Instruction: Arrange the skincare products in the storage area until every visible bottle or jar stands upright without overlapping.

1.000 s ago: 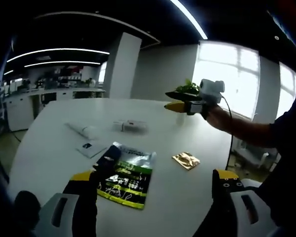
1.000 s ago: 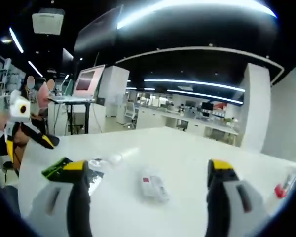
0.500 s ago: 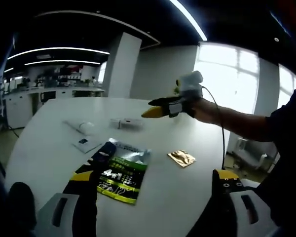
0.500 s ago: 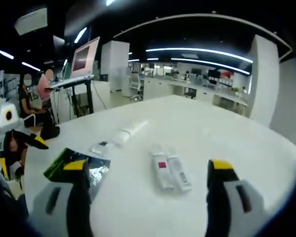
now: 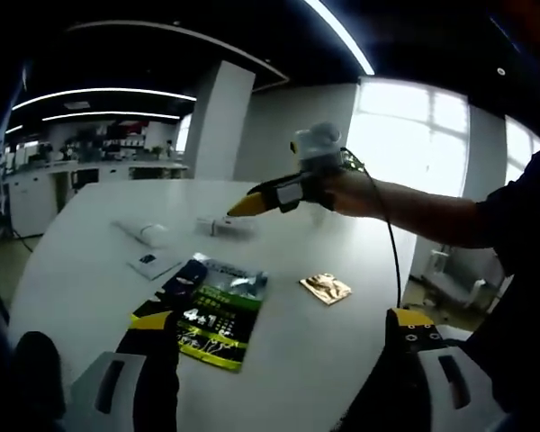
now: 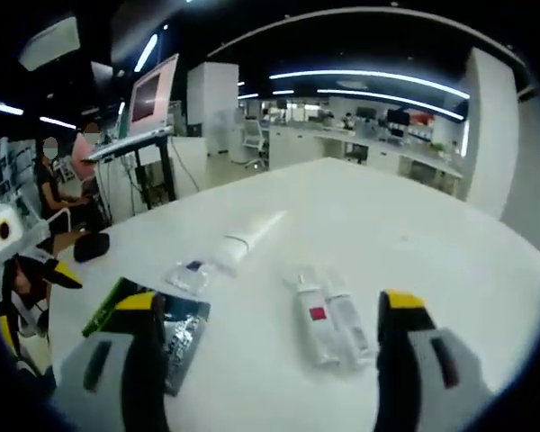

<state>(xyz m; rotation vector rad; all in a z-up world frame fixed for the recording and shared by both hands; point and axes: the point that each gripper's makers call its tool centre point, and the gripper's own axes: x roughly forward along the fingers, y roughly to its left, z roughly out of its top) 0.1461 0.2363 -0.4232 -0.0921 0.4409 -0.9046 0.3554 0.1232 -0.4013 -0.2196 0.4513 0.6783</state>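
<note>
Skincare items lie flat on the white table (image 5: 90, 297). In the left gripper view a green-and-black sachet (image 5: 207, 310) lies just ahead of my open left gripper (image 5: 279, 337), with a gold sachet (image 5: 325, 287) to its right. Farther off are a small sachet (image 5: 155, 263), a white tube (image 5: 139, 234) and a pair of small tubes (image 5: 220, 225). My right gripper (image 5: 245, 205) hovers just above that pair. In the right gripper view the right gripper (image 6: 270, 337) is open, with the two small tubes (image 6: 328, 315) lying between its fingers' lines, the white tube (image 6: 252, 236) beyond.
The person's forearm (image 5: 414, 211) reaches across above the table's right side. A small sachet (image 6: 191, 273) and the green sachet (image 6: 175, 333) lie left of the right gripper's path. Desks, a monitor stand (image 6: 153, 135) and seated people are beyond the table's edge.
My right gripper has swung left and down across the table toward the pair of small tubes, which now look larger and nearer in its view. The left gripper has barely moved.
</note>
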